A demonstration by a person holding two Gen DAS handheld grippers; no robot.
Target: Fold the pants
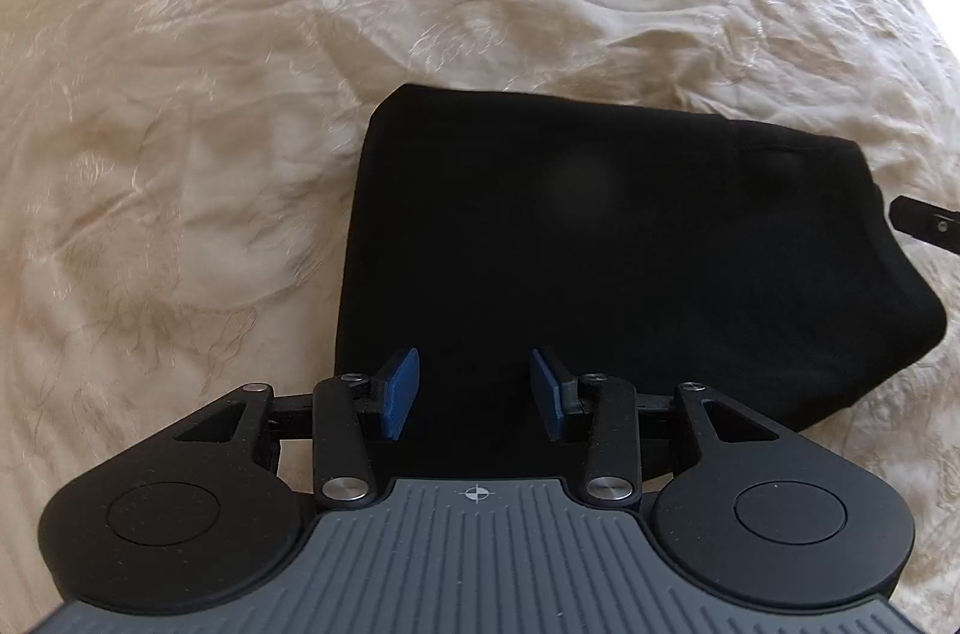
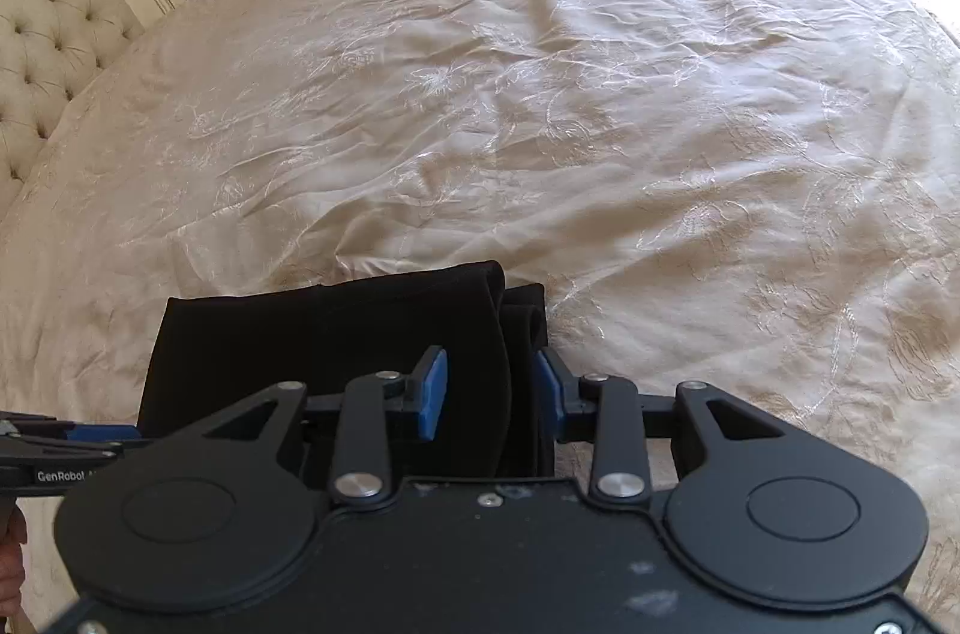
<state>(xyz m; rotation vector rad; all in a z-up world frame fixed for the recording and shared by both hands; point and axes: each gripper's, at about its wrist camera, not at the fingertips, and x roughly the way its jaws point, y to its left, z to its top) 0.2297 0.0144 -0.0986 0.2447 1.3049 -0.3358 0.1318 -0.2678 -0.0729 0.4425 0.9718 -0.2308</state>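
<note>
Black pants, folded into a compact stack, lying on the cream embroidered bedspread toward the near side. Left gripper over the stack's near edge, jaws spread, blue pads holding nothing. Right gripper at the stack's layered right end, jaws spread either side of the folds. Tufted headboard far left.

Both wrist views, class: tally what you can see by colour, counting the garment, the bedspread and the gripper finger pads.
Black: 1, the folded pants
Cream: 1, the bedspread
Blue: 4 pads, two on the left gripper, two on the right gripper
Total: 6
</note>
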